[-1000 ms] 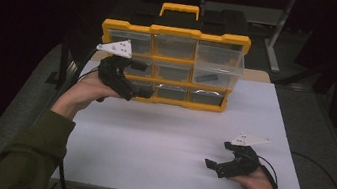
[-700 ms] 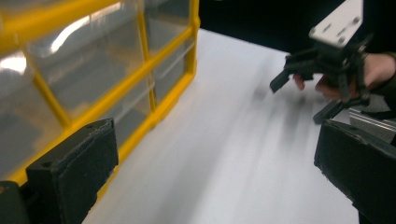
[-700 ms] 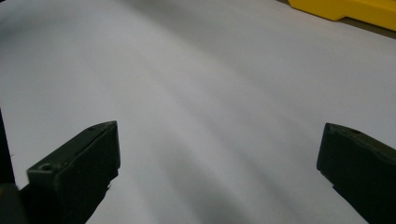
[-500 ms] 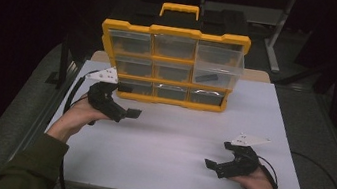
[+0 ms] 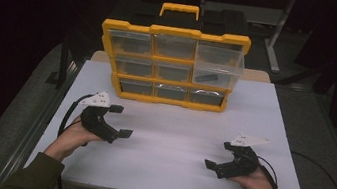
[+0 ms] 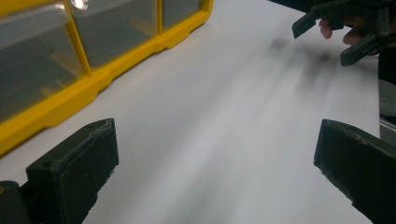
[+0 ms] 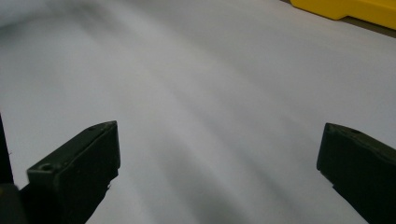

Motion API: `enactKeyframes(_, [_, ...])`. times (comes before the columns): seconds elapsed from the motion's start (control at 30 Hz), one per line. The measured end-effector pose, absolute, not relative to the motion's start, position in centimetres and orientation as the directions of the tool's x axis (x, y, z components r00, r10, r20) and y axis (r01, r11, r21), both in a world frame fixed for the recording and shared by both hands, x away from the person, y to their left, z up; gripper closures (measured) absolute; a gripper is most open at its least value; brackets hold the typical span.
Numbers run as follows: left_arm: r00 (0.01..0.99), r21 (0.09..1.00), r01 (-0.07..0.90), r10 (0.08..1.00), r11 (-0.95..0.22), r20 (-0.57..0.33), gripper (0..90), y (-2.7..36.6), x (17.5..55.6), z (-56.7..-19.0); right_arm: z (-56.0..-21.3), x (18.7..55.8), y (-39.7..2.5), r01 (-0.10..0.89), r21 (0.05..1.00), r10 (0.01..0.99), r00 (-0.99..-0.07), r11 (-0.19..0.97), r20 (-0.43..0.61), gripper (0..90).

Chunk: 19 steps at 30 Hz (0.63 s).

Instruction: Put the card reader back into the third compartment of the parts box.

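Observation:
A yellow organizer case with clear drawers stands upright at the back of the white table. A small dark item lies in its middle-right drawer. My left gripper hovers low over the table's left side, in front of the case and apart from it, open and empty. At the near right, my right gripper rests open with nothing between its fingers. The left gripper view shows my left gripper with jaws wide apart, the case's yellow frame and the other gripper far off. My right gripper looks across bare tabletop.
The case has a yellow carry handle on top. A corner of the case shows in the right gripper view. Cables trail from both grippers off the table. Dark floor and metal frame legs surround the table.
My left gripper has drawn back from the case's left drawers, down and toward the near left of the table. The right gripper has stayed in place.

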<state>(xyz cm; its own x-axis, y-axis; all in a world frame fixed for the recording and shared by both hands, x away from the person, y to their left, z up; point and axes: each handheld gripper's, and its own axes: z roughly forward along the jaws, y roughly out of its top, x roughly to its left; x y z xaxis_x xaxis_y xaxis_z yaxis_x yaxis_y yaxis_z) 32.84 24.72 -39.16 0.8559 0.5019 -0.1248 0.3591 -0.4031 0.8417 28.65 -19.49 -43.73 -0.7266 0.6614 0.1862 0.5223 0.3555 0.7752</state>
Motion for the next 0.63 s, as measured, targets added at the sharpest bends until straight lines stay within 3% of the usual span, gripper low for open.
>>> enactKeyframes(0.63, [0.832,0.828,0.378,0.544,-0.415,-0.107,0.0,25.9,31.0,-43.2,-44.1,28.5,-19.7,0.523,0.768,0.665,-0.726,0.370,0.174,0.0])
